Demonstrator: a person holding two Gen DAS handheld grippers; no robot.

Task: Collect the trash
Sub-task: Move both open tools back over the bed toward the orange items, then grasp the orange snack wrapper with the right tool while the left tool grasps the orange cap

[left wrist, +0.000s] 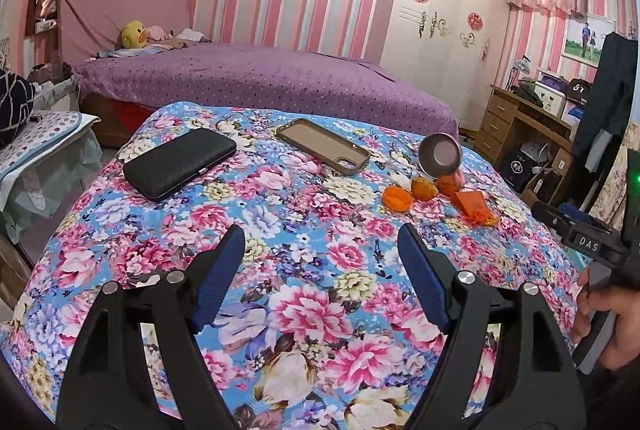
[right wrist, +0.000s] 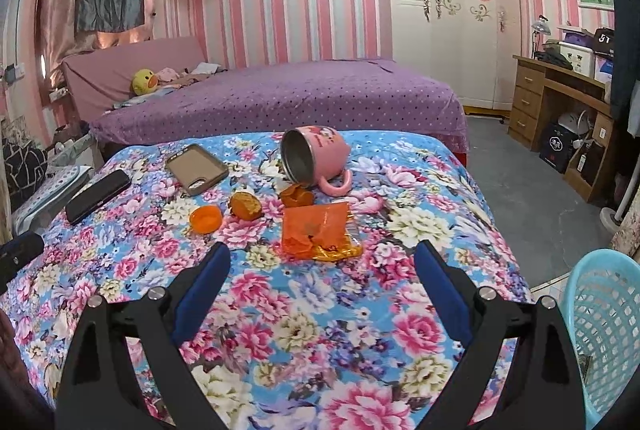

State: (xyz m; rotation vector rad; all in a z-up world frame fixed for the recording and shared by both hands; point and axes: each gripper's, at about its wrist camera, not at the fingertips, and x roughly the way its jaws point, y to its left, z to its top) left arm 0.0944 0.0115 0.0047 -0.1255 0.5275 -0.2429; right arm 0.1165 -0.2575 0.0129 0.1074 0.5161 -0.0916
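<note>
Black wallet (right wrist: 97, 196): far left on the flowery cloth (right wrist: 320, 310). Not trash, so it should stay.

Phone case (right wrist: 197, 169): just right of the wallet, lying flat and empty. It looks like a keeper too.

Left claw (left wrist: 322, 266): wide open with nothing in it. It hangs over bare cloth, well apart from the trash.

Orange peel cup (right wrist: 206, 218): a round bit of peel, open side up. It looks light and soft. A pinch on its rim should lift it, but a hard squeeze would fold it.

Peel lump (right wrist: 245, 206): just right of the peel cup, brownish and crumbly looking. I think it could break, so hold it around the middle.

Dark peel piece (right wrist: 296, 196): right at the mouth of the pink mug (right wrist: 316, 154). The mug lies tipped on its side, so a bump could roll it.

Orange wrapper (right wrist: 318, 230): nearest the right claw, flat, crinkly and shiny. It is surely very light and maybe slippery. The puffed-up front edge looks best to grab, as the flat part hugs the cloth.

Right claw (right wrist: 322, 268): wide open, empty, pointing at the wrapper but not touching it.

Blue basket (right wrist: 608, 330): far right, beside the table. I guess the trash goes in there.
</note>
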